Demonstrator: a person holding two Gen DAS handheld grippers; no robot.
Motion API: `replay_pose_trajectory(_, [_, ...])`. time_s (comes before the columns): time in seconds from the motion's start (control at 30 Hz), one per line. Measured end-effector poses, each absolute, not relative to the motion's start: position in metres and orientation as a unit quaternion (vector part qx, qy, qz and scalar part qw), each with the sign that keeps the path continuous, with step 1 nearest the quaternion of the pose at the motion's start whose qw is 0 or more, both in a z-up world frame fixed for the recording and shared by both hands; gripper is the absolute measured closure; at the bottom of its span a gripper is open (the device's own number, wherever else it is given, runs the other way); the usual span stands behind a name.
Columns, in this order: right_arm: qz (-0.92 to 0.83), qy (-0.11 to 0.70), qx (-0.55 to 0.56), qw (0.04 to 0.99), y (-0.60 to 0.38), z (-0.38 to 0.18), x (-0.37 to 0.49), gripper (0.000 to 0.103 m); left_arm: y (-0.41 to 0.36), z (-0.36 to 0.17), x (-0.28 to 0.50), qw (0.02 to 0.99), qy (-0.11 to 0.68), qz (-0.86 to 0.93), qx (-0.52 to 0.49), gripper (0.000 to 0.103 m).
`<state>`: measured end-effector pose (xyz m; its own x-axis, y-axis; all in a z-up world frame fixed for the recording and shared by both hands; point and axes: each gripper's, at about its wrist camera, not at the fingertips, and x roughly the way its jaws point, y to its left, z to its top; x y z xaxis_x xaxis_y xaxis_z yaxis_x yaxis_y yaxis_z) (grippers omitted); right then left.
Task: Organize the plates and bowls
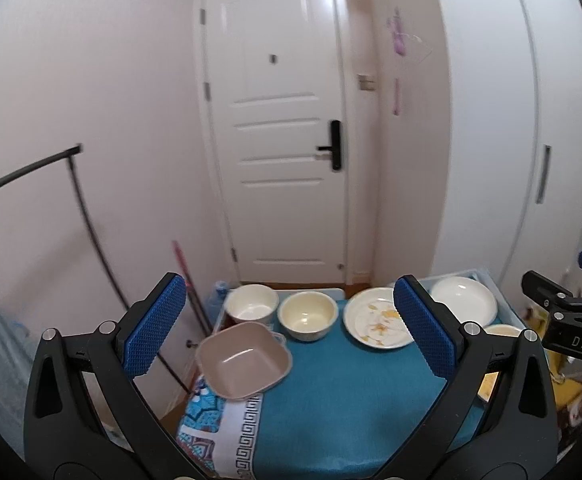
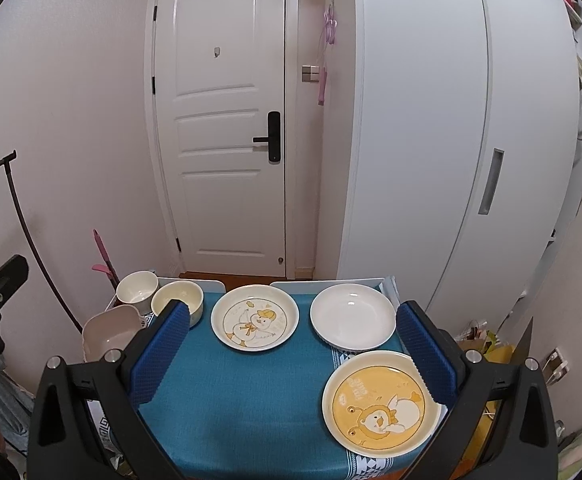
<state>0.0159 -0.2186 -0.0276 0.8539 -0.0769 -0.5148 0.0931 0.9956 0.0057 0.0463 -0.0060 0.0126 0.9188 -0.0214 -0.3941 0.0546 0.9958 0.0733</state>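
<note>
From the left wrist camera, the left gripper hovers above the near part of a table covered in a blue cloth, its blue-padded fingers spread wide with nothing between them. Just beyond the left finger sits a square pinkish bowl, tilted and overhanging the table's left edge. Farther ahead, between the fingers, stand a white round bowl and a cream bowl side by side, close together. A duck-print plate lies just inside the right finger, which partly covers it, and a plain white plate shows beyond that finger. From the right wrist camera, the right gripper is likewise held level over the cloth, fingers released wide and empty. Between them, ahead, lie the duck-print plate and the plain white plate, near each other but apart. A yellow cartoon plate rests close by the right finger's inner side, partly hidden under its pad. The cream bowl sits just behind the left finger's tip, with the white round bowl and the square pinkish bowl outside it to the left.
</note>
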Motion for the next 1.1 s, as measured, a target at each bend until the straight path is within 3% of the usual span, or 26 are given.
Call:
replay_pose_trajectory(0.3, [-0.086,0.329,0.031,0.940,-0.270,-0.066,0.013,0.000,-0.061,-0.036,0.085,0.952,0.281,-0.112,0.057,0.000])
replay_pose_trajectory(0.67, [-0.044,0.462,0.085,0.882,-0.404,-0.180,0.023,0.001,-0.179,-0.160,0.124,0.881,0.432,-0.181,0.071,0.001])
replay_pose_trajectory(0.77, [-0.004,0.492,0.108,0.864,-0.431,-0.207,0.036,0.012,-0.207,-0.194,0.129,0.862,0.468,-0.186,0.062,0.005])
replay_pose_trajectory(0.9, [0.041,0.526,0.123,0.840,-0.459,-0.243,0.054,0.032,-0.236,-0.234,0.138,0.841,0.506,-0.183,0.051,0.028])
replay_pose_trajectory(1.1, [0.113,0.546,0.120,0.822,-0.476,-0.273,0.074,0.051,-0.252,-0.274,0.149,0.819,0.545,-0.179,0.019,0.048])
